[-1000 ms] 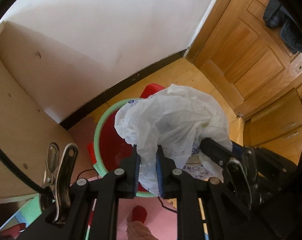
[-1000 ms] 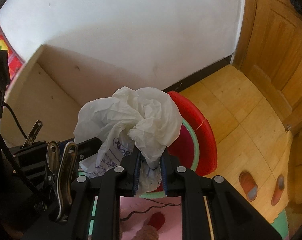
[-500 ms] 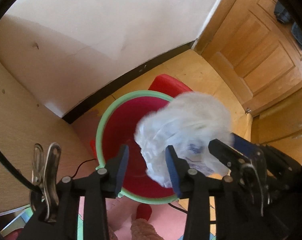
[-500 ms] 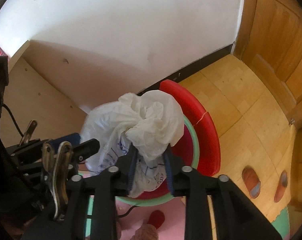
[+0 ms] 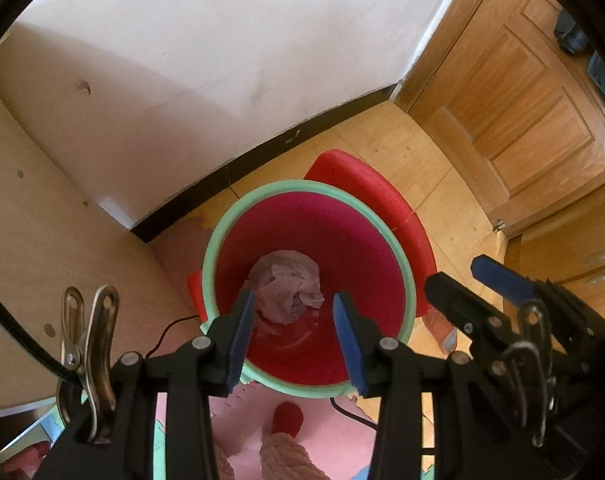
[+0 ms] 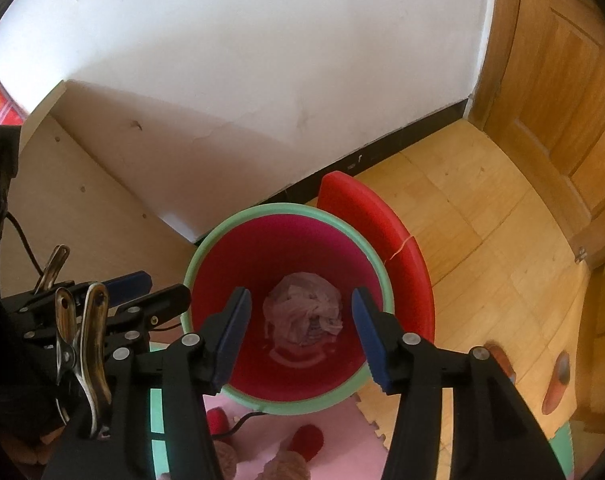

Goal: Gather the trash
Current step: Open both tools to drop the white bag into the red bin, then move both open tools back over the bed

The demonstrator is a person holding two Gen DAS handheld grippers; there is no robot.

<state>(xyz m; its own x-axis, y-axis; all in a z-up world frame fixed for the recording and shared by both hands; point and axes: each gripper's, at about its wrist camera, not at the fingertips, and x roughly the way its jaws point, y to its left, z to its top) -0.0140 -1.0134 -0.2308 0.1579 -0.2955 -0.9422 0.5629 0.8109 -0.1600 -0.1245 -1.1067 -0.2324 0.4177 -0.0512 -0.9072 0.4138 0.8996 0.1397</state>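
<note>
Crumpled white bag [image 5: 287, 292] lying at the bottom of the red bin [image 5: 382, 248] with green rim. Left tongs [image 5: 293, 332] parted and empty above the bin mouth; right tongs [image 6: 301, 332] opening, nothing between the pads, bag well below. Print on the bag too blurred to read. Red lid [image 6: 386, 236] stands behind the bin, near the wall [image 6: 262, 60]

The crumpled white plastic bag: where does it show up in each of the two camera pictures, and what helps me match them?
Left wrist view: the crumpled white plastic bag lies at the bottom of the red bin, centre of the picture, beyond the open jaws.
Right wrist view: the bag lies at the same bin's bottom, just below centre.
Shared landmark: the bin's pale green rim.
</note>
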